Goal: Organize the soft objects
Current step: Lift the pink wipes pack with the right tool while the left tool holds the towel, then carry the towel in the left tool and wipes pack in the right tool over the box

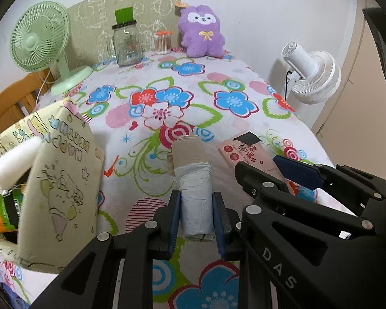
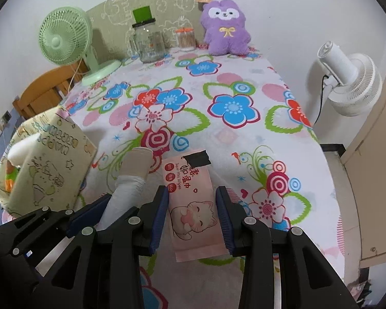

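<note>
A roll of white bags on a cardboard tube [image 1: 193,180] lies on the floral tablecloth. My left gripper [image 1: 196,215] is shut on its white end; it also shows in the right wrist view [image 2: 127,193]. A pink pack of wet wipes [image 2: 193,206] with a cat drawing lies flat between the fingers of my right gripper [image 2: 193,216], which is shut on its sides. The pack also shows in the left wrist view [image 1: 252,154]. A paper-covered box [image 1: 51,180] stands at the left, holding a white soft roll [image 1: 15,159] and a green packet [image 1: 5,211].
At the table's far edge stand a purple plush toy [image 1: 202,32], a glass jar [image 1: 126,43], a cotton swab tub [image 1: 163,41] and a green desk fan [image 1: 42,41]. A white fan [image 1: 311,74] stands off the right edge. A wooden chair [image 1: 10,103] is at the left.
</note>
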`<action>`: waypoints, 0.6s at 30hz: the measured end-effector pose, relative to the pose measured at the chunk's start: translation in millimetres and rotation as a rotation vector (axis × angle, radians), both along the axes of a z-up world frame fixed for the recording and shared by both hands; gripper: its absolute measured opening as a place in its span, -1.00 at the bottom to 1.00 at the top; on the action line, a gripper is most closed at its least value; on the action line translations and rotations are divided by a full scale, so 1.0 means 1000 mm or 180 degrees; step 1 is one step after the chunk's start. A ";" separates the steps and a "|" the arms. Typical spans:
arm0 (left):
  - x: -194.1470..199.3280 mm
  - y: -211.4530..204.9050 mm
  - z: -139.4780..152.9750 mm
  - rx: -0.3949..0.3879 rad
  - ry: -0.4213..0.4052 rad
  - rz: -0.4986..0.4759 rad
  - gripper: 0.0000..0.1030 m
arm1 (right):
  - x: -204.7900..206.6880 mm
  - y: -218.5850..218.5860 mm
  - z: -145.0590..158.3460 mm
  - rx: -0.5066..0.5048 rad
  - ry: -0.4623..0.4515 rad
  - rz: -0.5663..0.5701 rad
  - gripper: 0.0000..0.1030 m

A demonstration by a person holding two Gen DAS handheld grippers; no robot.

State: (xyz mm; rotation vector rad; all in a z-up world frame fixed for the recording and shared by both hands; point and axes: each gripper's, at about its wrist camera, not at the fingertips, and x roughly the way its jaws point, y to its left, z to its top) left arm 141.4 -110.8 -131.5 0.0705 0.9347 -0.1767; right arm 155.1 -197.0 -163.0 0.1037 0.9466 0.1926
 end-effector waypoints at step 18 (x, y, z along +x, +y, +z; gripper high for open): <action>-0.027 0.001 0.048 -0.0053 -0.0305 -0.0072 -0.55 | -0.033 -0.004 0.053 0.0017 -0.0357 -0.0158 -0.20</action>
